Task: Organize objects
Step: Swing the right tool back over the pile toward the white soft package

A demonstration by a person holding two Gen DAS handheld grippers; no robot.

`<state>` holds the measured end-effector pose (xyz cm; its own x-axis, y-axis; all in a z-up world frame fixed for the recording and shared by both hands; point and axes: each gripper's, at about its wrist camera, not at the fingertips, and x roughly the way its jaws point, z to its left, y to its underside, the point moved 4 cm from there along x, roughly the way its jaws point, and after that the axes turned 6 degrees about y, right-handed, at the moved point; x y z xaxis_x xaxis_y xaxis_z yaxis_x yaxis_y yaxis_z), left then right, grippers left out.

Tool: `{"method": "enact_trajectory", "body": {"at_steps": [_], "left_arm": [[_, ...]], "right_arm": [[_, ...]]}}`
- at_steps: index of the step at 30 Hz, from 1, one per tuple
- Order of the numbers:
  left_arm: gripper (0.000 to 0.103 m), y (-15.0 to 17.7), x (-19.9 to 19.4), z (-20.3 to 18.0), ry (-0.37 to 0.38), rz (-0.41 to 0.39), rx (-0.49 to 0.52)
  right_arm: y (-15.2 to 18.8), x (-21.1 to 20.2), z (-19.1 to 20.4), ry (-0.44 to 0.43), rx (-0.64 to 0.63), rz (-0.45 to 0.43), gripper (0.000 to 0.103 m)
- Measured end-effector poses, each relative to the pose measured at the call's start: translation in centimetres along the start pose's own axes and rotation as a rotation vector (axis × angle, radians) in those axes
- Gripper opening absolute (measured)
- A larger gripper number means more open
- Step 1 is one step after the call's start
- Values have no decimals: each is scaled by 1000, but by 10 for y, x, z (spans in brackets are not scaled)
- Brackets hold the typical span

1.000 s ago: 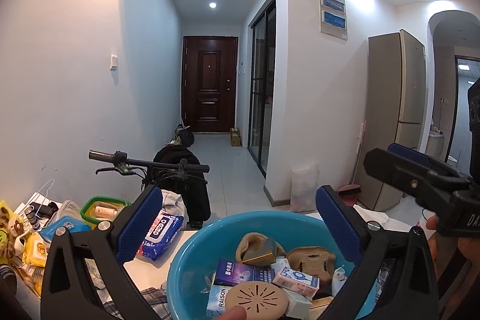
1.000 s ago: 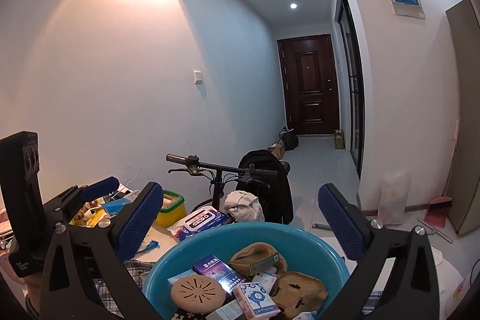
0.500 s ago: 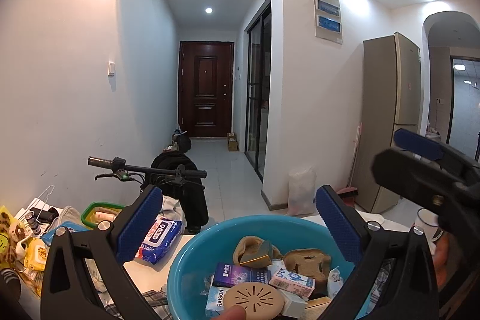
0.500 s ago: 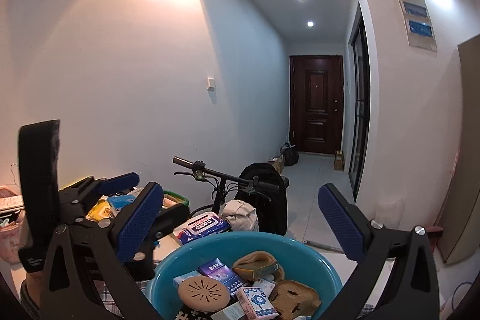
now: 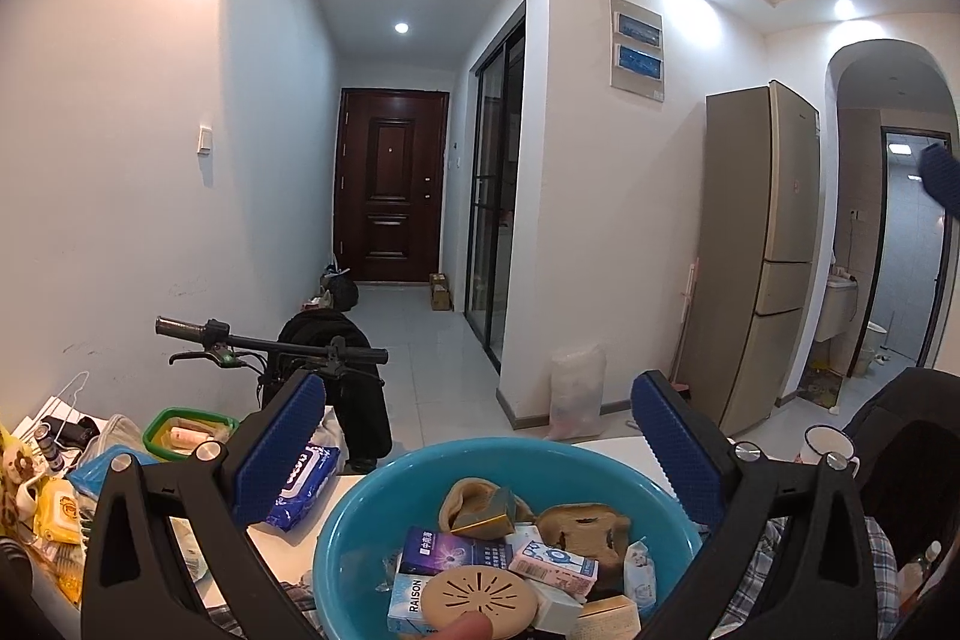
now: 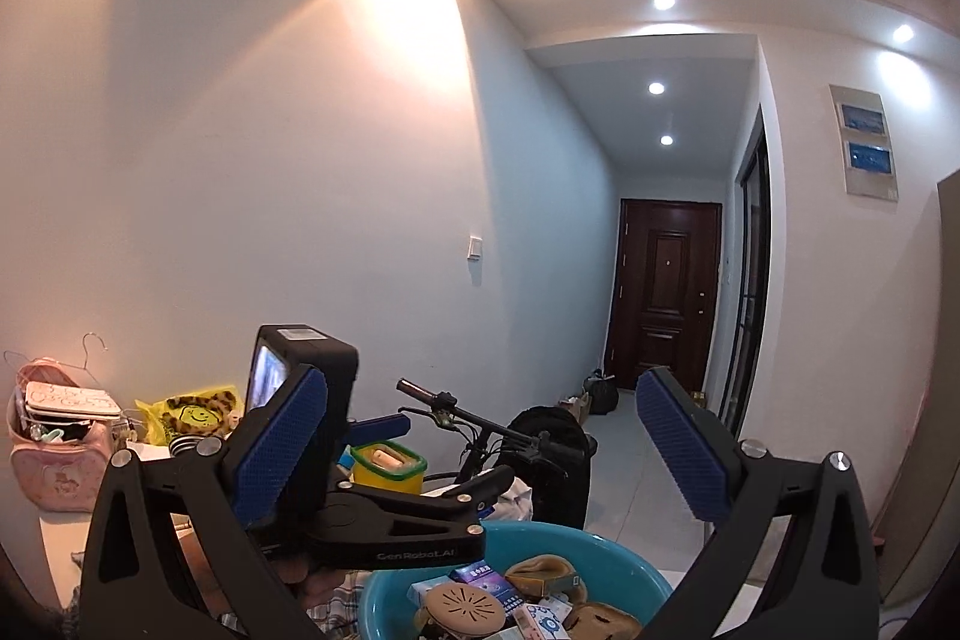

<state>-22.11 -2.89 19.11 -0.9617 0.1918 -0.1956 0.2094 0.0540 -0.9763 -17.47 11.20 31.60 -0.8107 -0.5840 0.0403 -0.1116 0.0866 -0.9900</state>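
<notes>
Both grippers spread wide and empty, raised above a cluttered table. Left of the left gripper (image 5: 477, 454) fingers: yellow packets (image 5: 57, 511), a green tub (image 5: 183, 430), a blue wipes pack (image 5: 303, 481). Just below and between the fingers: a blue basin (image 5: 384, 514) heaped with small boxes (image 5: 450, 553), a tan vented disc (image 5: 477, 592) and brown pouches. Right gripper (image 6: 483, 463) likewise released, basin low between its fingers. Seemingly between picks; next move needs lowering toward one item. Left gripper body crowds the right's left side.

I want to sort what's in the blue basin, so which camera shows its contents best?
The left wrist view: the blue basin fills the lower centre, boxes and the round beige disc readable. In the right wrist view the basin sits lower, cut by the frame edge.
</notes>
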Motion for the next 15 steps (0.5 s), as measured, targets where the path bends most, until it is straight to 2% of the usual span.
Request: {"method": "enact_trajectory", "body": {"at_steps": [4, 8, 15], "left_arm": [[103, -4, -8, 6, -18, -34, -35], [103, -7, -13, 10, -10, -49, -62], [103, -11, -24, 8, -13, -66, -75]], "right_arm": [[0, -10, 0, 38, -35, 19, 103], [14, -33, -4, 73, -55, 38, 103], [84, -64, -27, 114, -4, 163, 103]]}}
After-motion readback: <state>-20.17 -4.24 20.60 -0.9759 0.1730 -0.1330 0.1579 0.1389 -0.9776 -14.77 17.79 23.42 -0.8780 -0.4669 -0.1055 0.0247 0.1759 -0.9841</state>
